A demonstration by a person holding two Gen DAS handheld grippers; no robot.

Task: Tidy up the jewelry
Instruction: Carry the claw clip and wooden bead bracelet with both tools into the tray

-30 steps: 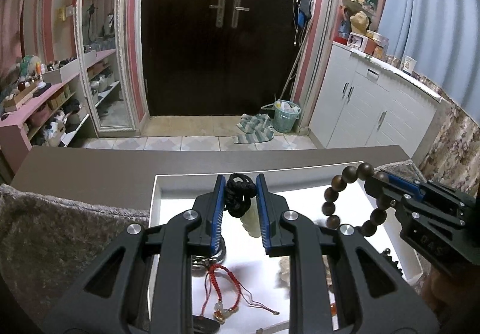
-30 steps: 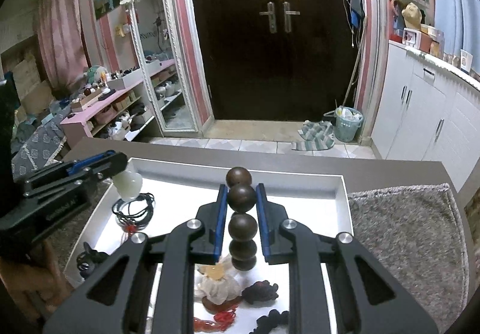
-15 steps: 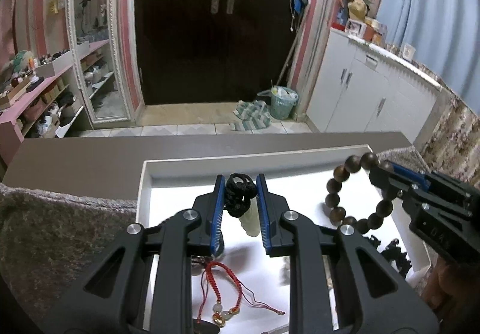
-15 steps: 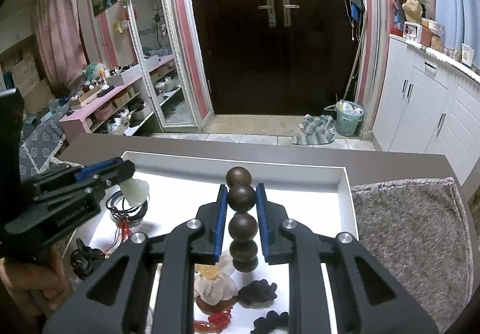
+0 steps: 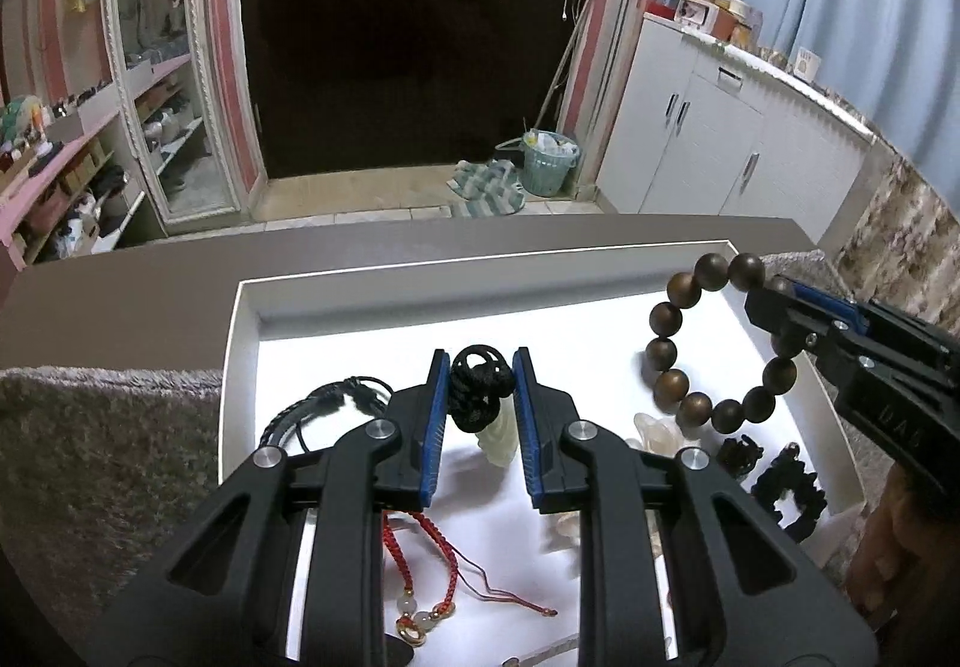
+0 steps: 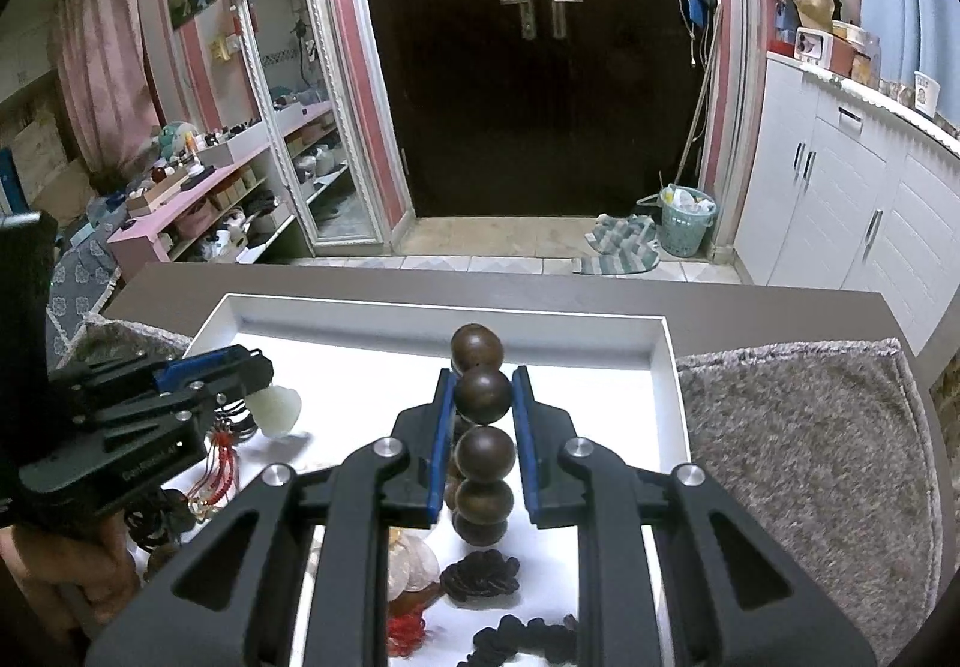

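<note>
My left gripper [image 5: 480, 367] is shut on the black knotted cord [image 5: 480, 388] of a pale jade pendant [image 5: 501, 442] that hangs just above the white tray [image 5: 420, 277]. In the right wrist view the left gripper [image 6: 252, 367] shows at the left with the pendant [image 6: 276, 409] below it. My right gripper [image 6: 482, 388] is shut on a brown wooden bead bracelet [image 6: 480, 397] and holds it above the tray [image 6: 672, 367]. In the left wrist view the right gripper [image 5: 774, 301] shows at the right, with the bracelet [image 5: 666, 361] dangling as a ring.
In the tray lie a red cord bracelet [image 5: 420, 559], a black braided cord [image 5: 318, 409], dark carved pieces [image 5: 786, 481], pale shell-like pieces [image 6: 414, 565] and a dark knot [image 6: 480, 577]. Grey fuzzy mats [image 6: 810, 457] flank the tray on a brown table [image 5: 120, 295].
The left gripper has lowered with the pendant toward the tray floor. The right gripper has shifted slightly forward and lower with the bracelet. Both grips are unchanged.
</note>
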